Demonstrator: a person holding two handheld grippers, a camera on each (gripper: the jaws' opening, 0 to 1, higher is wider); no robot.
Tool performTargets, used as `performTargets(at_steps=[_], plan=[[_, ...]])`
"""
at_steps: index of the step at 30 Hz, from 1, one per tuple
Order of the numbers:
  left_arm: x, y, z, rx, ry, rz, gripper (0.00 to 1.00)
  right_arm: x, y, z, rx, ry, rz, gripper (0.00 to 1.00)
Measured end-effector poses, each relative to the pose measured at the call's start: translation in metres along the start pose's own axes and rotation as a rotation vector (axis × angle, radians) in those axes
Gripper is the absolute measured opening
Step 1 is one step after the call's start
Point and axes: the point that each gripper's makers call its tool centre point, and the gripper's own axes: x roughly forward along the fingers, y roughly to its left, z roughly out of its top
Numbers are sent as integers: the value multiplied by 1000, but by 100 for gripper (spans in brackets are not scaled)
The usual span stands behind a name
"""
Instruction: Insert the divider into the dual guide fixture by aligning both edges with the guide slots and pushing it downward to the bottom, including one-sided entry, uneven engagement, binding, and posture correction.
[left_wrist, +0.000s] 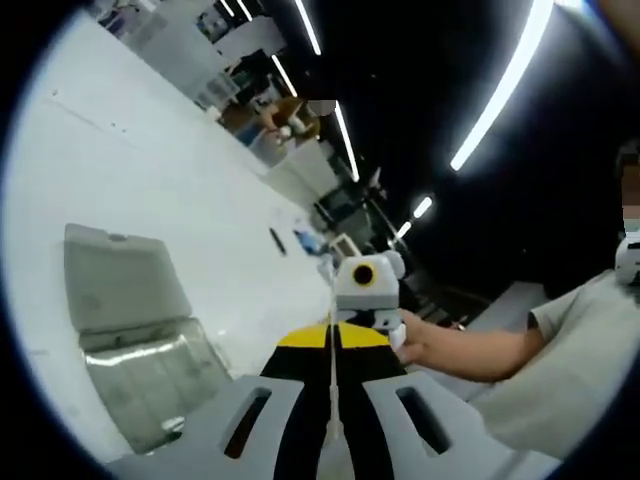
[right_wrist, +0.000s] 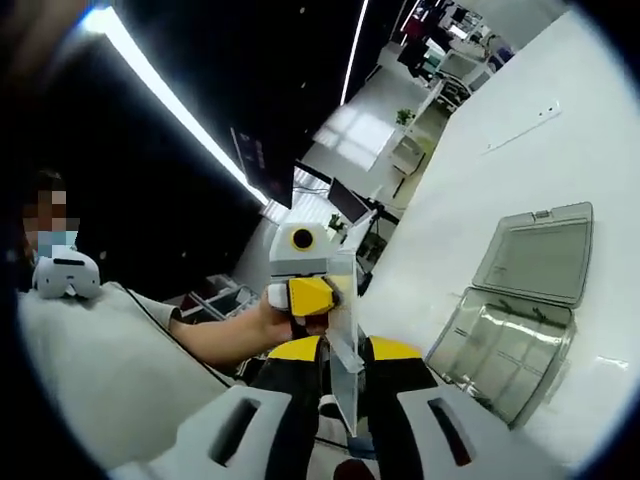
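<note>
My right gripper and left gripper both clench the thin clear plastic divider at lower centre, the open clear box lying right.

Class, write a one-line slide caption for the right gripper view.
Both tools grip a clear divider edge-on, an open clear box on the white table.

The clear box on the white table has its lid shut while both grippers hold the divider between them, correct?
Not quite: the clear box has its lid open, hinged back, as the right gripper view shows. The rest holds: left gripper and right gripper both hold the divider above the white table.
</note>
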Motion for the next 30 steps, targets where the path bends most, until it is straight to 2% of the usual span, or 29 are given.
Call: performTargets(at_steps=[26, 30], plan=[[0, -3, -1, -16, 0, -26, 0, -1, 7, 0, 41, -3, 31, 4], [0, -4, 0, -26, -13, -32, 0, -2, 10, 1, 19, -6, 36, 2]])
